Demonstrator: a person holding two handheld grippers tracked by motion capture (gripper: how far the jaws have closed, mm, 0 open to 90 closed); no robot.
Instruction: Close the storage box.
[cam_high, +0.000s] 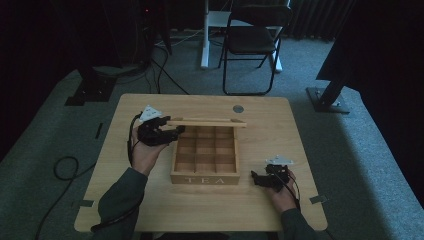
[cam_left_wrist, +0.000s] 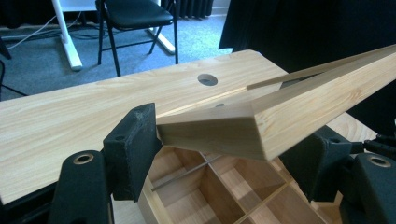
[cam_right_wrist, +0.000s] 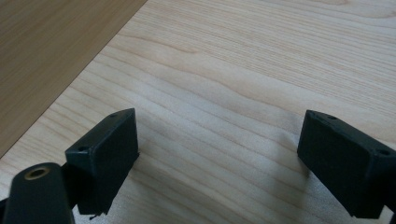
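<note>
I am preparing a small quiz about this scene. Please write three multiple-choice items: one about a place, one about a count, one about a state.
1. Where does the right gripper sit?
A. right of the tea box
B. inside the box
C. behind the box, at the far table edge

2. How many compartments does the box have?
A. four
B. six
C. nine

3. What state is the box's lid in?
A. shut flat on the box
B. raised, its corner between the jaws of the left gripper
C. lying apart on the floor

Key: 1 A, the high view shows it on the table beside the box's right front corner; 2 C, three rows of three; 3 B, the left gripper view shows the lid's corner between its jaws above the compartments.
</note>
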